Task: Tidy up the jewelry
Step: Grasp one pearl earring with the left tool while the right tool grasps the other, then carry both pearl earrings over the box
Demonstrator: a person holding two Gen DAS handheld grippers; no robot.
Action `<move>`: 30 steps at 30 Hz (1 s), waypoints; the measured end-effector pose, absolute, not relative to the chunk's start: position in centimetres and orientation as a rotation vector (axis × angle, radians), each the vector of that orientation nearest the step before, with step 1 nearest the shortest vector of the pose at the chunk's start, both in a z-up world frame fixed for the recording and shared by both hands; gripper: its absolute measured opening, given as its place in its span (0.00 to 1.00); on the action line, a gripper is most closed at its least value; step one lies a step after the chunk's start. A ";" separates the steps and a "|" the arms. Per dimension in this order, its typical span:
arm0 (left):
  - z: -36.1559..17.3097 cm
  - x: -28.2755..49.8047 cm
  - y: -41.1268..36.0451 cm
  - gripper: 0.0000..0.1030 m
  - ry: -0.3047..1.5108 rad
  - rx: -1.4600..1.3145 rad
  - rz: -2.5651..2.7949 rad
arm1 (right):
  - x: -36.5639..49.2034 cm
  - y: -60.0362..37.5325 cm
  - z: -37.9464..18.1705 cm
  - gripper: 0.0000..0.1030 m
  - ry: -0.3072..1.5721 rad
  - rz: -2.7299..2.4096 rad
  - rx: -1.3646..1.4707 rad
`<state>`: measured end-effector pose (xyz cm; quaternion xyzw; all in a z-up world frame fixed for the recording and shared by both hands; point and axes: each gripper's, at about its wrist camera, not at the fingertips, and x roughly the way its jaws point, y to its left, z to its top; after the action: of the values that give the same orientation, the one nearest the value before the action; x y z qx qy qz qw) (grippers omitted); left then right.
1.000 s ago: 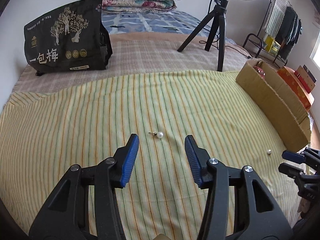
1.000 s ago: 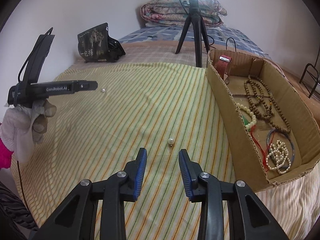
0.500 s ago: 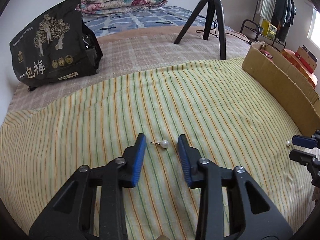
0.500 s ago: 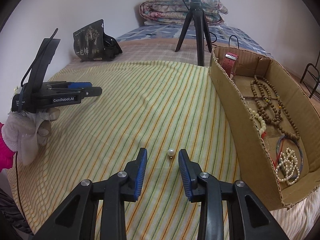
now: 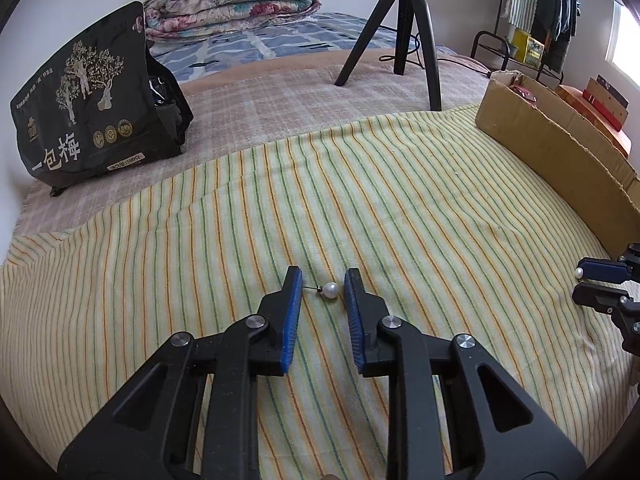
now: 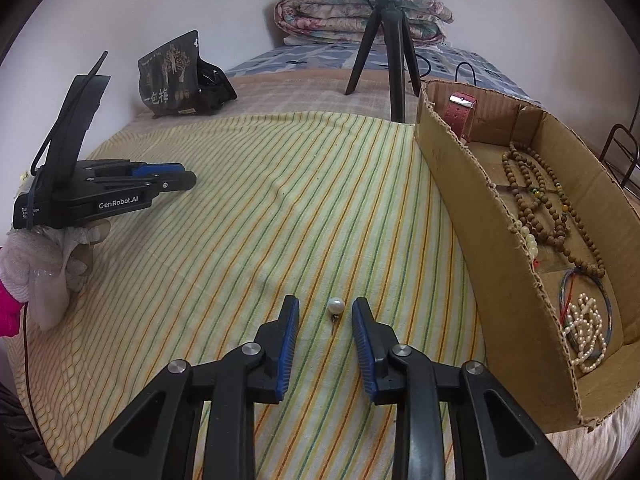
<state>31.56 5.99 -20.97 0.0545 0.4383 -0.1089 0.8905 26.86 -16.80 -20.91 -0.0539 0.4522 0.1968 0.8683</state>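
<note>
A pearl stud earring (image 5: 330,290) lies on the striped cloth (image 5: 360,200), between the blue pads of my left gripper (image 5: 323,280). Those jaws are closing, and a gap still shows beside the pearl. A second pearl stud (image 6: 336,305) lies between the pads of my right gripper (image 6: 326,304), whose jaws are also closing without touching it. In the right wrist view my left gripper (image 6: 180,174) sits low over the cloth at the left, held by a gloved hand (image 6: 60,248). My right gripper (image 5: 596,280) shows at the left wrist view's right edge.
An open cardboard box (image 6: 460,184) on the right holds wooden beads (image 6: 532,200), a pearl bracelet (image 6: 586,332) and a red strap (image 6: 462,110). Behind the cloth stand a black tripod (image 6: 388,40), a black bag (image 5: 88,108) and folded quilts (image 5: 232,4).
My left gripper came forward and down until the pearl stud lay between its pads, and its jaws narrowed a lot. The right gripper's jaws also narrowed slightly around its pearl.
</note>
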 end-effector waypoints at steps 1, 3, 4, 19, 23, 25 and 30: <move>-21.0 31.5 6.0 0.20 0.910 0.113 -0.226 | 26.9 -16.8 -20.9 0.24 0.947 0.412 -0.112; -21.0 31.5 6.0 0.20 0.911 0.112 -0.226 | 27.0 -16.9 -21.0 0.22 0.951 0.412 -0.110; -21.0 31.5 6.0 0.19 0.910 0.113 -0.226 | 27.1 -16.9 -21.0 0.21 0.954 0.410 -0.108; -20.1 31.1 6.3 0.17 0.909 0.092 -0.223 | 26.8 -16.8 -20.0 0.06 0.944 0.423 -0.121; -18.8 30.6 6.6 0.17 0.897 0.083 -0.217 | 26.1 -16.7 -18.8 0.06 0.925 0.435 -0.123; -18.2 30.3 6.6 0.17 0.890 0.079 -0.220 | 25.6 -16.7 -18.2 0.06 0.915 0.441 -0.124; -16.2 29.4 5.8 0.17 0.860 0.081 -0.239 | 24.5 -17.2 -16.3 0.06 0.889 0.449 -0.128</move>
<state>29.41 5.77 -16.24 0.0391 0.4157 -0.1153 0.9013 24.54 -17.19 -16.26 -0.0615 0.4263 0.2154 0.8764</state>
